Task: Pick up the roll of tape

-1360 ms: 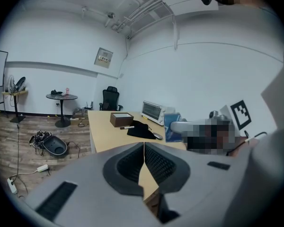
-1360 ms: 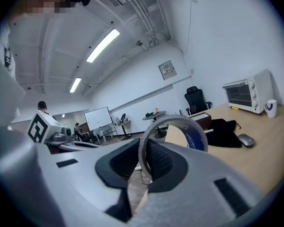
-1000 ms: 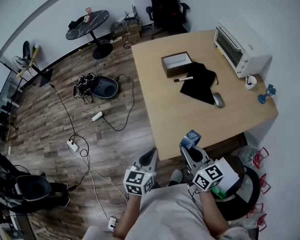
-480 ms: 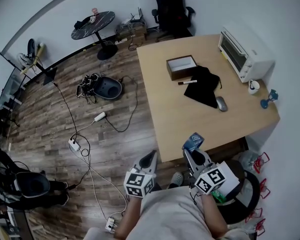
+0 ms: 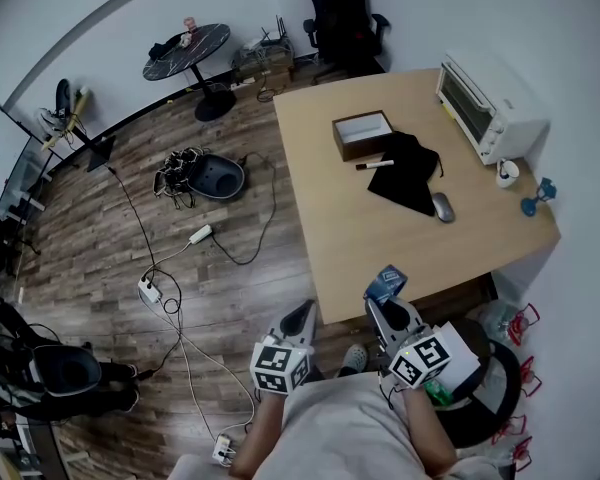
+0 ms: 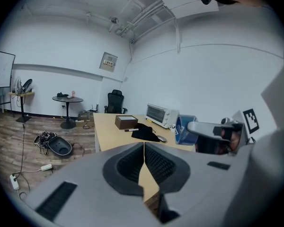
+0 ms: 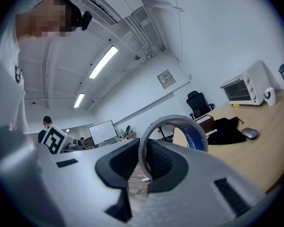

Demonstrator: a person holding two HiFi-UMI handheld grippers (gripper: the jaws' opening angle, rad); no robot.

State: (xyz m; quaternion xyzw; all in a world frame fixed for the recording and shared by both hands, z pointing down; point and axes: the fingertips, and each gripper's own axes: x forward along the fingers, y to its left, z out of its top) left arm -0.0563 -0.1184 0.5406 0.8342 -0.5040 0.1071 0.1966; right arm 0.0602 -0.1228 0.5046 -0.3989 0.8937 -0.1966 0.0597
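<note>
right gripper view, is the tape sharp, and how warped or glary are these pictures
Right gripper view: the roll of tape, close to the lens, looks slightly soft; ceiling strip light bright, no heavy glare; black fisheye corners. Head view: strong barrel distortion curves the table edges; light even, shadows faint. Left gripper view: same round black border.

The roll of tape [image 7: 195,137], a blue ring with a pale grey outer face, stands upright on edge in the air, its wall pinched between the right gripper's [image 7: 141,151] jaws, by the wooden table's [image 5: 380,243] near edge.
</note>
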